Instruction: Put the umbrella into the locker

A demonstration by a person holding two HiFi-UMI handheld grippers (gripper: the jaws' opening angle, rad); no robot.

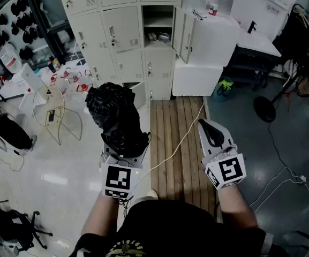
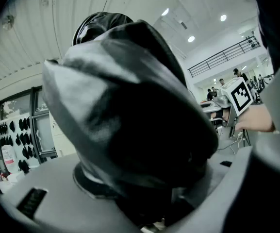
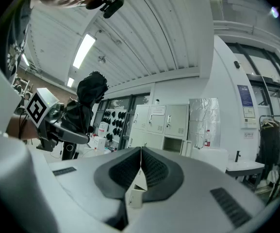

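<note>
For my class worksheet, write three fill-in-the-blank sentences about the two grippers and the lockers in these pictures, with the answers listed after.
1. The left gripper is shut on a black, folded ____.
2. The right gripper is shut and holds ____.
3. One locker in the bank ahead has its door swung ____.
Missing words: umbrella; nothing; open.
</note>
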